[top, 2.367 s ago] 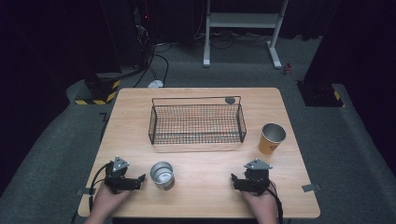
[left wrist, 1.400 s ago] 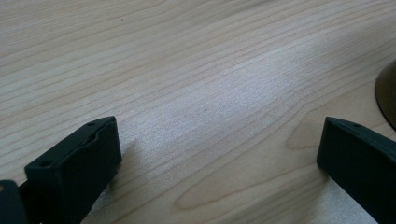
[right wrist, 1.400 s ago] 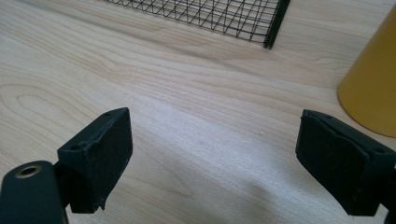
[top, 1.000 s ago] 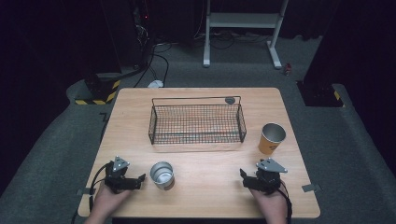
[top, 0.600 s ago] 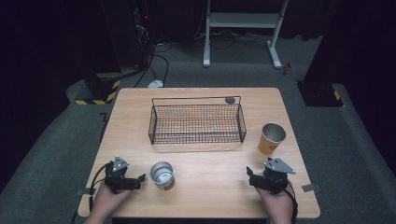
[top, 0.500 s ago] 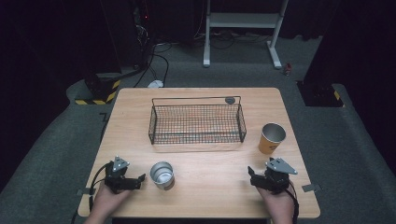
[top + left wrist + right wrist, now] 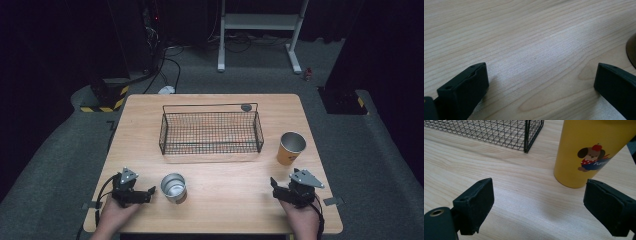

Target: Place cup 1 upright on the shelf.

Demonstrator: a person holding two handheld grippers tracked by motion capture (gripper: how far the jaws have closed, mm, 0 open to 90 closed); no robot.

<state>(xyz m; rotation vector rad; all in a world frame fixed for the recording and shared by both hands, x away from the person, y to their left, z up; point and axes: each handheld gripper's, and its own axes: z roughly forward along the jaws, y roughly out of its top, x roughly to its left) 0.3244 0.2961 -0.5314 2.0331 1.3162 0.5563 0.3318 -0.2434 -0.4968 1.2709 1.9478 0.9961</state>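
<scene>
Right hand-held gripper: jaws spread wide, holding nothing, resting low at the bench near edge.
Yellow paper cup: upright, near, at about 12 o'clock from that gripper; wire basket just beside it at 9 o'clock.
Handling: probably light, thin-walled, easily crushed or tipped; grip the mid-wall gently, across the printed puppy.
Left hand-held gripper: likewise wide open and empty.
Metal cup: upright, just beside it at 3 o'clock; rigid, likely slippery.

Basket — well beyond left tongs and right tongs, between them; grey disc at its far rim
</scene>
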